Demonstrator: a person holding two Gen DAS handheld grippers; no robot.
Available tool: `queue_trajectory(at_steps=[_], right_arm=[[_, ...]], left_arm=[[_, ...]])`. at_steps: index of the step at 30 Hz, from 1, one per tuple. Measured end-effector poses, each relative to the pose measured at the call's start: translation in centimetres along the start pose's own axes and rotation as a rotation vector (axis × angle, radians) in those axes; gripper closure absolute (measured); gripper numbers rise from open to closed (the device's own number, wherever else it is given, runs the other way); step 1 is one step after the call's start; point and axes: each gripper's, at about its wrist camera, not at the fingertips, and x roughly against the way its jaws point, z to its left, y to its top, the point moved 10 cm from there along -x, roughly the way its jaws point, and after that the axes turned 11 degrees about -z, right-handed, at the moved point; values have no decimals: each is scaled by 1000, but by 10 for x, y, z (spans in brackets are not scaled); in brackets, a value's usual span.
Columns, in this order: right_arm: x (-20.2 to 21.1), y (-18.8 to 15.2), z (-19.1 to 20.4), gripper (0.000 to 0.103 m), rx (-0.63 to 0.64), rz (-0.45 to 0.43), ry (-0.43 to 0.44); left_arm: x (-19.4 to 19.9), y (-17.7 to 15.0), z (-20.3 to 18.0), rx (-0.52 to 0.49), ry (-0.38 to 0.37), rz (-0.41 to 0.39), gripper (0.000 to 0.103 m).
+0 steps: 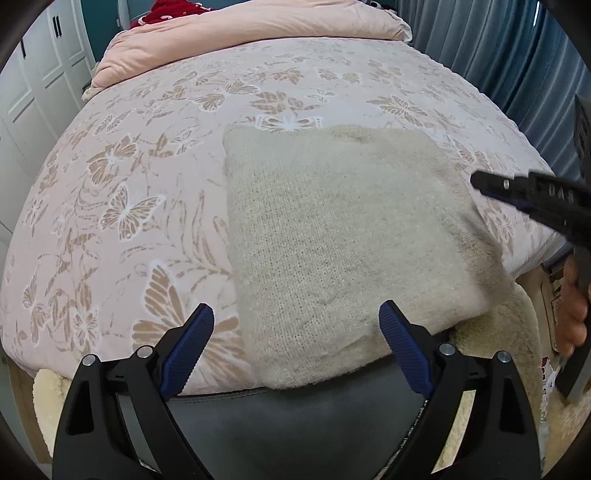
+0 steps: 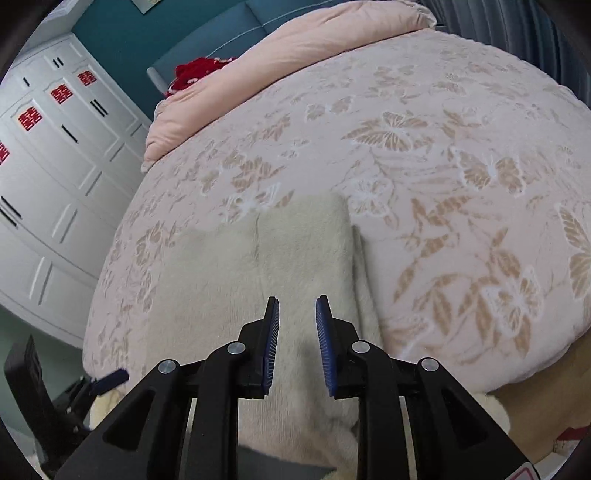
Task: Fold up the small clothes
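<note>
A cream knitted garment (image 1: 343, 236) lies folded into a rough rectangle near the front edge of the bed; it also shows in the right wrist view (image 2: 266, 277). My left gripper (image 1: 295, 332) is open wide and empty, hovering over the garment's near edge. My right gripper (image 2: 297, 332) hangs above the garment's right part with a narrow gap between its blue pads and nothing between them. It shows from the side in the left wrist view (image 1: 480, 182), over the garment's right edge.
The bed carries a pink butterfly-patterned cover (image 1: 147, 184) and a pink duvet (image 1: 258, 29) bunched at its far end, with something red (image 2: 195, 74) behind. White wardrobe doors (image 2: 55, 166) stand to the left, blue curtains (image 1: 498, 55) to the right. A fluffy cream rug (image 1: 498, 350) lies below.
</note>
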Motion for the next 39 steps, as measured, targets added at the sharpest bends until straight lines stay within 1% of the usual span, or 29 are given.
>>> queue_trajectory(at_steps=[1, 2, 3, 4, 7, 8, 9, 11, 12, 14, 15, 17, 18, 19, 20, 21, 22, 23, 24, 26, 28, 30, 32, 35, 36, 39], right_arm=[[-10, -19, -4, 83, 25, 52, -29], [-22, -37, -12, 84, 52, 94, -76], [-28, -47, -17, 84, 67, 99, -100], [-25, -45, -17, 84, 64, 72, -106], [-3, -26, -5, 83, 40, 18, -88], [4, -21, 0, 82, 50, 2, -81], [17, -18, 11, 82, 92, -15, -67], [17, -32, 16, 82, 127, 32, -49], [11, -42, 15, 82, 140, 65, -56], [-12, -67, 0, 83, 144, 144, -99], [-20, -75, -6, 87, 126, 158, -102], [-15, -67, -5, 87, 71, 129, -91], [-10, -60, -2, 83, 54, 113, -81], [-4, -52, 0, 83, 41, 84, -74], [2, -45, 1, 78, 36, 57, -70], [7, -39, 0, 64, 35, 34, -71], [9, -34, -3, 54, 37, 13, -86], [9, -30, -10, 35, 46, -4, -119], [7, -29, -17, 32, 54, -3, -150], [-4, -31, -27, 32, 47, 32, -165], [-20, -36, -34, 31, 11, 81, -149], [-35, -41, -36, 29, -36, 125, -102], [-46, -43, -32, 27, -77, 132, -51], [-58, -45, -31, 22, -120, 124, -12], [-61, -46, -31, 18, -132, 115, -3], [-64, -47, -31, 15, -159, 94, 31]], left_arm=[[-1, -1, 0, 4, -1, 3, 14], [-2, -1, -1, 4, -2, 6, 14], [-3, -1, -3, 1, -6, 9, 14], [-3, -2, -5, -8, -8, 10, 14], [-1, -2, -7, -35, -1, 3, 14], [-1, -1, -7, -32, -4, 2, 14], [-1, 0, -7, -27, -7, 1, 14], [-3, 1, -8, -21, -7, 5, 14], [-4, 1, -8, -18, -9, 7, 14], [-6, -1, -9, -15, -12, 13, 14], [-9, -2, -10, -15, -15, 20, 14], [-17, -7, -11, -22, -11, 46, 14], [-21, -10, -10, -26, -4, 65, 14], [-22, -12, -9, -23, -2, 74, 14], [-21, -12, -9, -14, -8, 73, 14], [-20, -10, -9, -4, -14, 68, 14], [-20, -8, -9, 2, -19, 64, 14], [-21, -5, -10, 7, -25, 64, 11], [-23, -4, -10, 16, -30, 72, 10], [-31, -2, -9, 36, -38, 104, 9], [-40, -2, -6, 77, -41, 139, 7], [-50, 0, -1, 134, -49, 157, 5], [-59, 0, 3, 195, -65, 184, 5], [-72, -2, 6, 263, -88, 214, 5], [-76, -3, 7, 272, -91, 224, 5], [-83, -4, 4, 271, -89, 230, 5]])
